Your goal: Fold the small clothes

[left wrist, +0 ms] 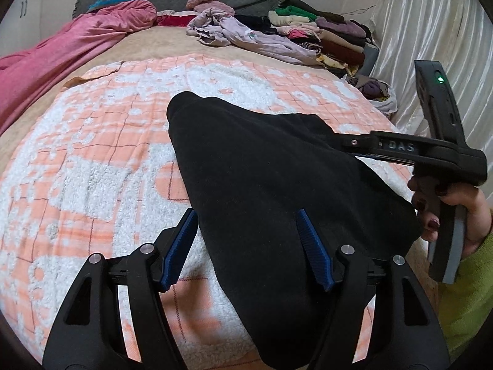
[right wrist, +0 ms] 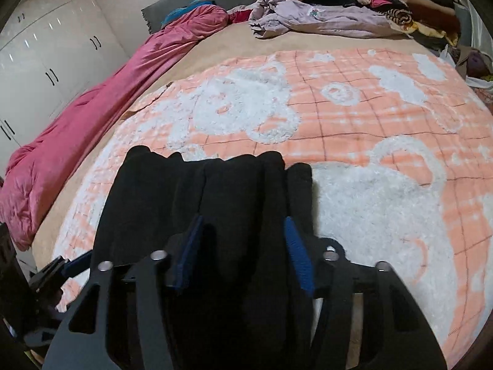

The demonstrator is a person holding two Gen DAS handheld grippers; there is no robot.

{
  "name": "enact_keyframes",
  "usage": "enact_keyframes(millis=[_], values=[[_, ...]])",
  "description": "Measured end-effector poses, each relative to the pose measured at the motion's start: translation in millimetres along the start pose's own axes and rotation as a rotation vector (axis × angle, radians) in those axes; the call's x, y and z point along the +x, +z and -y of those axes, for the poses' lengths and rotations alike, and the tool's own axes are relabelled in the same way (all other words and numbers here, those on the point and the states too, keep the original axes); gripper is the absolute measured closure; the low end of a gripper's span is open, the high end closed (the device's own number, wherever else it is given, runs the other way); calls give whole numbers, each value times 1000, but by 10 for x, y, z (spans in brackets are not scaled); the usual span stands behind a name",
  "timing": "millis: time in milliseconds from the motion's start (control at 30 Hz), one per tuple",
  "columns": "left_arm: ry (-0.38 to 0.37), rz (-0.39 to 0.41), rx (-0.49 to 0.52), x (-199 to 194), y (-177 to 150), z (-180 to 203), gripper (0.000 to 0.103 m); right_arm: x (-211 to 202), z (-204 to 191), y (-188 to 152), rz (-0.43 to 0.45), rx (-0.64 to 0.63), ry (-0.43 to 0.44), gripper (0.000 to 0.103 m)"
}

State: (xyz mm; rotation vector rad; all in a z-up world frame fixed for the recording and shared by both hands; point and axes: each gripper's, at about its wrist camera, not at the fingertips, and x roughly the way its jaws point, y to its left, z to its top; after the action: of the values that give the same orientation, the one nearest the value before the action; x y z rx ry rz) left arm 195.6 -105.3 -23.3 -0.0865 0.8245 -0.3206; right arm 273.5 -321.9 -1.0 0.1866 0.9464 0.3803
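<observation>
Lying limp on blanket (left wrist: 92,166), black garment (left wrist: 262,169) judged soft, light; hem corners best pinched. Left gripper (left wrist: 249,240) fingers spread, garment edge between, unpinched. Right gripper (right wrist: 243,246) fingers apart over folds, grip cannot be told.

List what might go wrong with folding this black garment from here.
1. The left gripper straddles only the edge of the black garment; closing may catch a single layer.
2. The right gripper has loose folds bunched between open jaws, so the fold may wrinkle.
3. The fluffy orange blanket beneath could get pinched too.
</observation>
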Motion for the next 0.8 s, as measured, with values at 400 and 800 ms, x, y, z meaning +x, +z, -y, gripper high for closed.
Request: enact_keyframes(millis=[400, 800], values=[[-2, -4, -9, -17, -21, 0, 40, 118, -44, 32, -12, -36, -19, 62], [-35, 10, 11, -114, 1, 71, 40, -500, -148, 59, 166, -149, -23, 95]])
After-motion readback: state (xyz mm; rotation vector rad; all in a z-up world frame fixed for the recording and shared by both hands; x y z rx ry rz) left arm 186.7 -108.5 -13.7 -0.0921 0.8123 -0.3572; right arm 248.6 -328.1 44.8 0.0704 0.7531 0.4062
